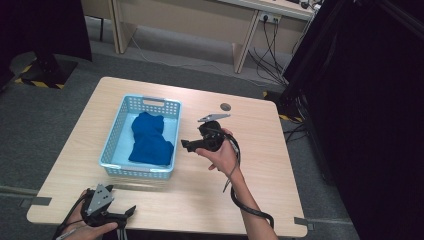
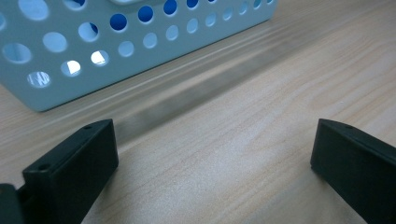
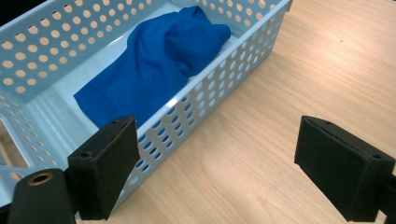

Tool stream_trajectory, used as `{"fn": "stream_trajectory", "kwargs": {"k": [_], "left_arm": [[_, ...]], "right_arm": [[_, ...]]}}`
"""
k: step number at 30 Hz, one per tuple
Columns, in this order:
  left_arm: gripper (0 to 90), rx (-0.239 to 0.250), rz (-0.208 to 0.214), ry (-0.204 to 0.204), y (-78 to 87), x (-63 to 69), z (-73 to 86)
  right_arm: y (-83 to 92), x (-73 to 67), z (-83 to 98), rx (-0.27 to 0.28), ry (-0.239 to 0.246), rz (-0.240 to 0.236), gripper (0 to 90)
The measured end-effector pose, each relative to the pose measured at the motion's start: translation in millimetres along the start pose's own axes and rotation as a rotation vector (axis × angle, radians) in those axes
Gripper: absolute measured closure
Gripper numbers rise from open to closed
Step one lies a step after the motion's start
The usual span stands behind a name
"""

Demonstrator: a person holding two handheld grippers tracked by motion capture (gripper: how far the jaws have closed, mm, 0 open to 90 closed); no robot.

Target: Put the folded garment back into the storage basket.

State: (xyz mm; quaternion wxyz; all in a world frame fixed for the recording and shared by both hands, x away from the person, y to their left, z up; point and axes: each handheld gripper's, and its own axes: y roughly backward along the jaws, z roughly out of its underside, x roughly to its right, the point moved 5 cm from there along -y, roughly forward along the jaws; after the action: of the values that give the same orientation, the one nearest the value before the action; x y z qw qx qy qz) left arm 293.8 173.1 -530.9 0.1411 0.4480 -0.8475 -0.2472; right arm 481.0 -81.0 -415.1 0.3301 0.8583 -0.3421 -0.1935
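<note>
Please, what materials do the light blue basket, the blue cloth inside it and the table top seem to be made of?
Basket: probably moulded plastic, smooth and slightly shiny, with rows of round holes. Cloth: a soft matte fabric, perhaps knit, since it lies in folds. Table top: pale wood grain, likely laminate or veneer; the even, flat surface leaves that open.

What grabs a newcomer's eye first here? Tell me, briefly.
The blue cloth stands out, crumpled inside the pale blue perforated basket on the wooden table. Just right of the basket, the right gripper points at it with open jaws, while the left gripper waits open at the table's near edge.
</note>
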Motion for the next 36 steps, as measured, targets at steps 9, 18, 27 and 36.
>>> {"fn": "stream_trajectory", "kwargs": {"k": [9,18,27,36], "left_arm": [[0.0,0.0,0.0,0.0,-0.1,0.0,0.0],[0.0,0.0,-0.001,0.0,-0.1,-0.1,-0.1],[0.0,0.0,-0.001,0.0,-0.2,-0.1,-0.1],[0.0,0.0,-0.002,0.001,-0.2,-0.1,-0.2]], "right_arm": [[4.5,5.2,8.9,0.001,-0.012,0.003,14.2],[5.5,12.1,20.3,-0.006,-0.023,0.008,14.2],[7.8,16.7,31.9,-0.007,-0.033,0.009,14.2],[8.9,20.2,42.1,-0.008,-0.042,0.006,14.2]]}}
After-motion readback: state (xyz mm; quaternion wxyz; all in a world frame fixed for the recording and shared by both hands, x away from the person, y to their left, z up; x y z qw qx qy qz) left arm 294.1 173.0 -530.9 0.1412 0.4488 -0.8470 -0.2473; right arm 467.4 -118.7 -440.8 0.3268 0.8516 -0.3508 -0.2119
